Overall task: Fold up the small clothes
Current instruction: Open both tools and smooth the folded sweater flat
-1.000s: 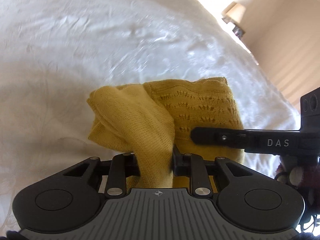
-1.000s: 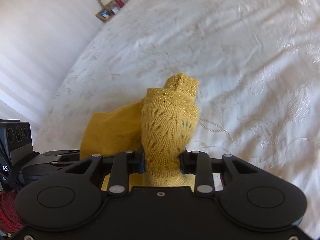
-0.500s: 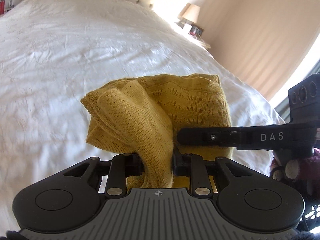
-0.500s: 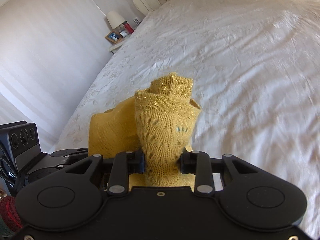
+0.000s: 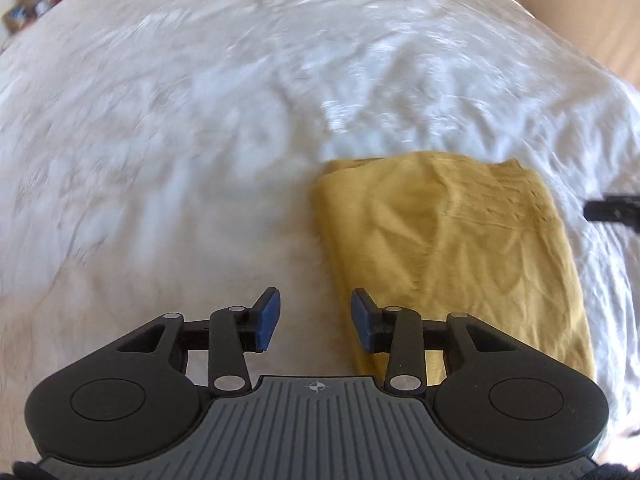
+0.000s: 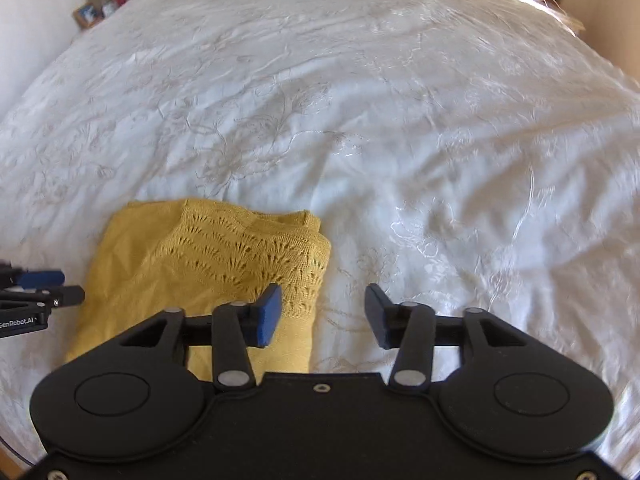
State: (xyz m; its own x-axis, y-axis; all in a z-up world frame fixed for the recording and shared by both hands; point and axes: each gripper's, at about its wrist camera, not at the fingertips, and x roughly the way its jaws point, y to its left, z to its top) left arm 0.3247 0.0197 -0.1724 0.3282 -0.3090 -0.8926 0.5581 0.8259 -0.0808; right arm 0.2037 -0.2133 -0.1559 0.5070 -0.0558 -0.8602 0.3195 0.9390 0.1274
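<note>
Two downward wrist views, shared bedspread [image 5: 200, 120]

Left gripper [image 5: 314, 318] jaws just opening, nothing between, pointing steeply down. Right gripper [image 6: 322, 314] same, wider apart, empty, at left's 3 o'clock.

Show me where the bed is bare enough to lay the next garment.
The white embroidered bedspread lies bare beyond the folded mustard-yellow knitted garment and to its right, up to the bedside lamps. It is crowded only at the near edge, where the left gripper and right gripper, jaws just opened and holding nothing, flank the garment.
</note>
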